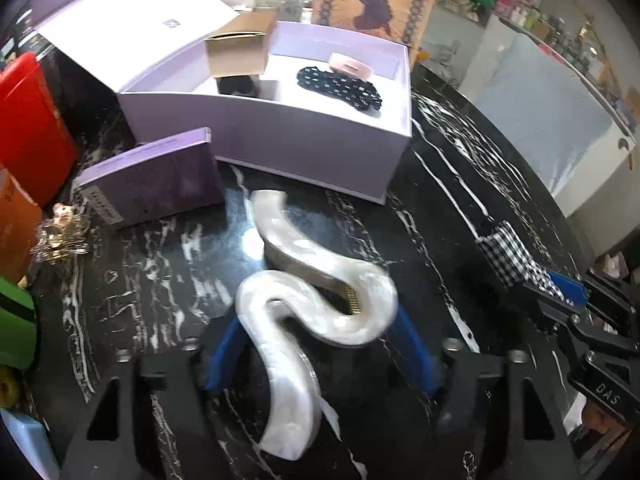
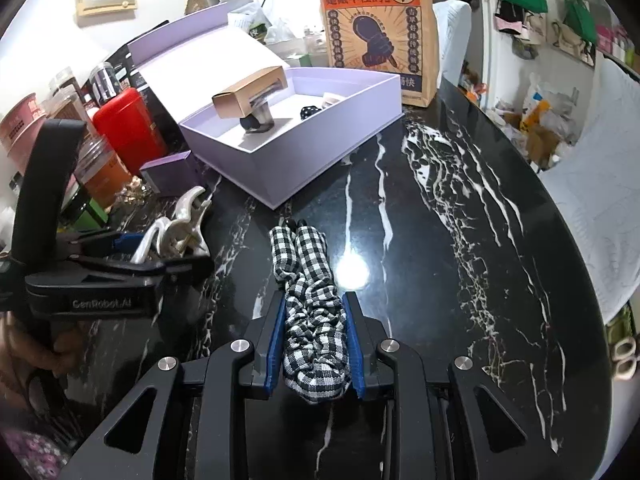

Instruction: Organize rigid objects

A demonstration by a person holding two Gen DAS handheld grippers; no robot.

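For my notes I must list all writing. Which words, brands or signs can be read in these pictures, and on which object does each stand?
"CenRobot.AI": side of the left gripper.
"DAS": body of the right gripper.
"鲜": large character in a circle on the paper bag.
Smaller Chinese lines on the bag: too small to read reliably.
Label on the small purple box: blurred, unreadable.

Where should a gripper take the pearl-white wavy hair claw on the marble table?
Across the middle of the wavy hair claw, near its hinge spring, from above with fingers on its two long flanks. The S-curves narrow there, so pads probably seat without sliding. The left gripper already straddles that zone.
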